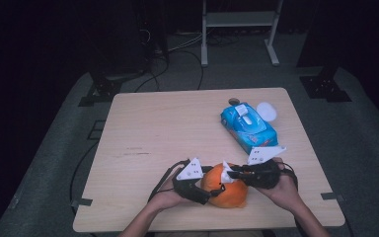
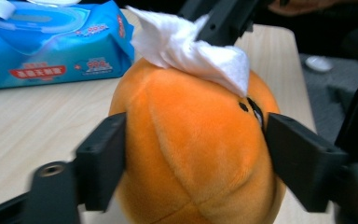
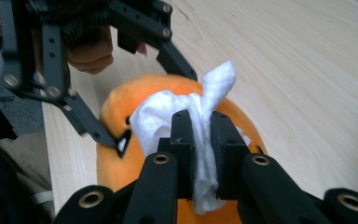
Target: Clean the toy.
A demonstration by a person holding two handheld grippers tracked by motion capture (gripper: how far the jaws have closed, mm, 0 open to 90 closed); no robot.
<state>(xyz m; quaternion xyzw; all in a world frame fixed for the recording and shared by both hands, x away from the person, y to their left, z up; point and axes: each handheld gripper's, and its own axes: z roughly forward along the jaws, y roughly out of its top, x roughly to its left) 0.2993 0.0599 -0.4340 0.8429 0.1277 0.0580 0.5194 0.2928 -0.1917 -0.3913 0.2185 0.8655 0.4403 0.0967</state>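
Item one: the orange plush toy (image 1: 225,190), sitting near your edge of the table (image 1: 143,143), between your two hands. Your left gripper (image 2: 193,154) has it between its jaws, one on each flank; in the left gripper view the pads sit at the plush, though you cannot tell how firmly they press. The toy's underside is cut off by the bottom of that view, and only a sliver of a dark face marking (image 2: 254,109) shows beside the right-hand jaw.

Item two: the white wipe (image 3: 200,126), pinched tight between the jaws of your right gripper (image 3: 201,135) and laid on top of the toy. Its lower end is hidden behind the jaws.

Item three: the blue wipes pack (image 1: 249,126), well apart toward the far right corner, lid flipped up. A white round object (image 1: 266,111) beside it is too small to identify.
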